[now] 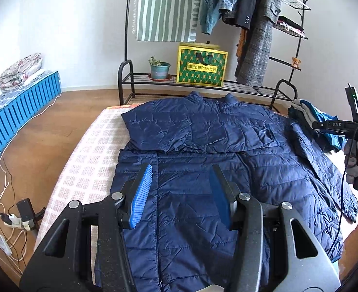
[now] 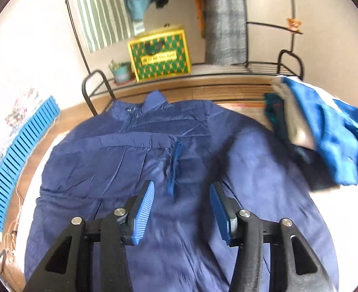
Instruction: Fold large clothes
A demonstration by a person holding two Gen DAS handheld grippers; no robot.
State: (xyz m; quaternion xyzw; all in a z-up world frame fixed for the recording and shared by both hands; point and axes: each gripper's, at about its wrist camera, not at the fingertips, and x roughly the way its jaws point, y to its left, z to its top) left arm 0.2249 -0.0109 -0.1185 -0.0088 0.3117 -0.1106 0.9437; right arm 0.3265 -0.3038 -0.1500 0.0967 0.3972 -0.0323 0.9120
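A navy quilted puffer jacket (image 1: 203, 150) lies spread flat on the bed, collar at the far end. Its left sleeve (image 1: 179, 126) is folded across the chest; the right sleeve (image 1: 324, 170) lies out along the right side. My left gripper (image 1: 181, 192) is open and empty, hovering over the jacket's lower front. My right gripper (image 2: 182, 204) is open and empty above the jacket (image 2: 154, 170), near the folded sleeve's cuff (image 2: 172, 170). The right gripper's body also shows at the right edge of the left wrist view (image 1: 353, 146), held in a gloved hand.
The bed has a pink checked cover (image 1: 91, 160). A pile of clothes (image 2: 324, 131) lies at the far right of the bed. Beyond stand a black clothes rack (image 1: 203, 82) with a plant pot (image 1: 160, 70) and a green-yellow bag (image 1: 202, 64). Cables and a power strip (image 1: 16, 221) lie on the floor at left.
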